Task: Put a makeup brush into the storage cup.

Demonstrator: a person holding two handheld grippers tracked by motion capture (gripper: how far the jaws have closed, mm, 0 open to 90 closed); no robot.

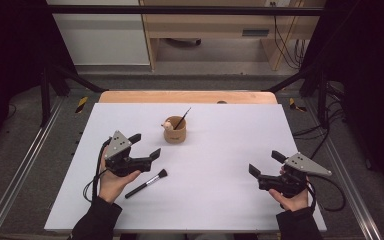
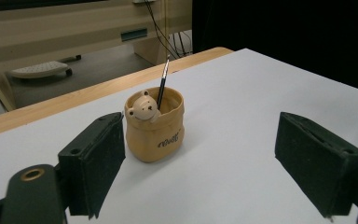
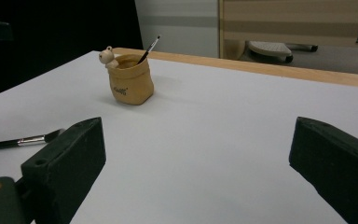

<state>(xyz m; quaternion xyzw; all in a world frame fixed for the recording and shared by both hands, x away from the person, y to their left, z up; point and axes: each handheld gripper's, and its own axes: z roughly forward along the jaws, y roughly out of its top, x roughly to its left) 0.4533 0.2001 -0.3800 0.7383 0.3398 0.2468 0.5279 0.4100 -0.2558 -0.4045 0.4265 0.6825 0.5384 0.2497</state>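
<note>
Dark lettering runs across the tan pot (image 2: pixel 154 128), too small to read; the pot stands mid-table toward the far edge, a bear figure (image 2: pixel 141 107) on its rim and a thin brush (image 2: pixel 162 84) leaning inside. The left gripper (image 1: pixel 142 145), jaws wide and empty, sits just left of it. A makeup brush (image 1: pixel 147 183) lies near that hand. The right gripper (image 1: pixel 265 165) gapes empty at near right.
</note>
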